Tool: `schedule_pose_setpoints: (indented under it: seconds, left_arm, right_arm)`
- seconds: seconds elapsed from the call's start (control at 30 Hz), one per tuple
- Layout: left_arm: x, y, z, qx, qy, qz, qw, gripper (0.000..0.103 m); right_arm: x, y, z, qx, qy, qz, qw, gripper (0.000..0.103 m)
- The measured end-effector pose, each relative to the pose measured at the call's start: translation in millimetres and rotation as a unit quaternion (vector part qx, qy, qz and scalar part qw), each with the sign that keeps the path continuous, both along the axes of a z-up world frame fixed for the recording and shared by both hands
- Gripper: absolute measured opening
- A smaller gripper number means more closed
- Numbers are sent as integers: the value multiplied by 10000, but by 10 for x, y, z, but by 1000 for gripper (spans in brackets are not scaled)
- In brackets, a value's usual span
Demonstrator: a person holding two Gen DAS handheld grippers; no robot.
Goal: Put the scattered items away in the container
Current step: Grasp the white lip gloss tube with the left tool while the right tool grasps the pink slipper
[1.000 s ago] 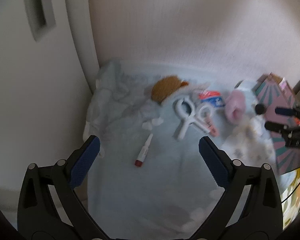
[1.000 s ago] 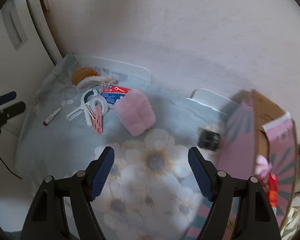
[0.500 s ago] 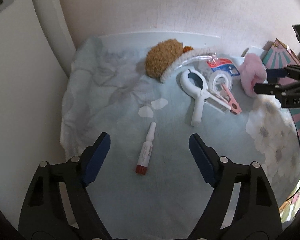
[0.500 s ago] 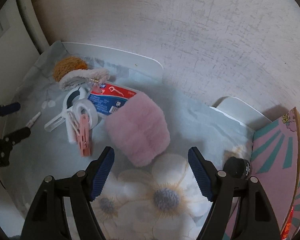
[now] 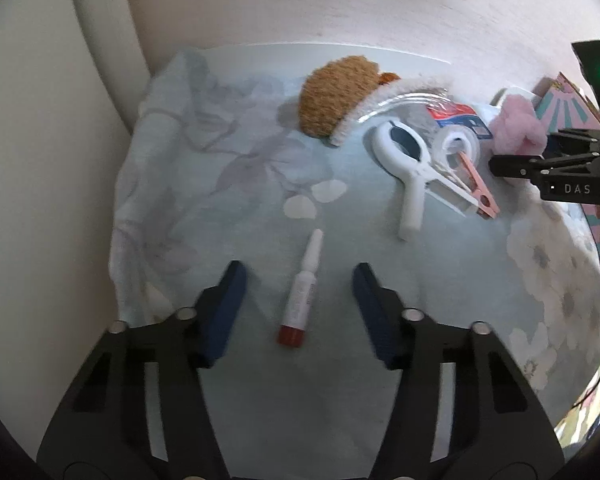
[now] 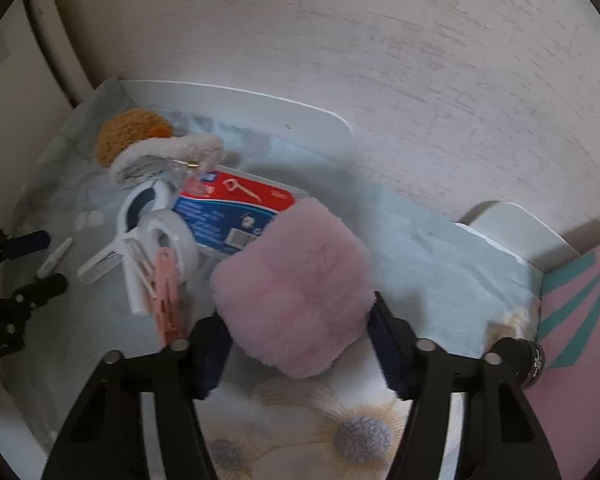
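Low in the left wrist view, the left tongs (image 5: 296,300) straddle a small white tube with a red cap (image 5: 300,294) lying on the pale blue floral cloth (image 5: 204,184); jaws closing, pads not yet touching the tube. Upper centre: a brown plush item (image 5: 332,100), a white clamp (image 5: 408,168) and a pink clothespin (image 5: 478,188) beside a tape roll (image 5: 458,146). In the right wrist view, the right tongs (image 6: 300,336) flank a pink fluffy pouch (image 6: 296,292) at frame centre; jaws closing, pads at its sides, firm contact unclear. Behind it lies a floss-pick packet (image 6: 232,210). The pink and teal box (image 6: 580,320) stands at the right edge, with a black cylinder (image 6: 530,360) just beside it.
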State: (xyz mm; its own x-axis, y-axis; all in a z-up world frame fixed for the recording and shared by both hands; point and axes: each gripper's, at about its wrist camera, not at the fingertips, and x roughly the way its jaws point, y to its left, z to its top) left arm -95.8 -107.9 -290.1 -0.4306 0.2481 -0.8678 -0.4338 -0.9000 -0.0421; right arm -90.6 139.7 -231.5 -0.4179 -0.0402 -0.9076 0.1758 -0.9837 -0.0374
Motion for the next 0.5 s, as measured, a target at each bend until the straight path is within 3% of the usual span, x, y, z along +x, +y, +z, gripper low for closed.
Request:
schedule_pose_setpoints:
  seconds: [0.1,0.3,0.5]
  left_arm:
    - [14,-33,-2,-101,104,89,9999,28]
    - [97,-9,-8,-162,304,38,9994,11]
    - [131,14,-3,-178,355,-34,9992,10]
  right_arm:
    - [16,48,24,-121,78,-175,9997,46]
    - [35,75,81,-236,181,-303,9991,37]
    - [73,85,162,-289,326,-406,9982,31]
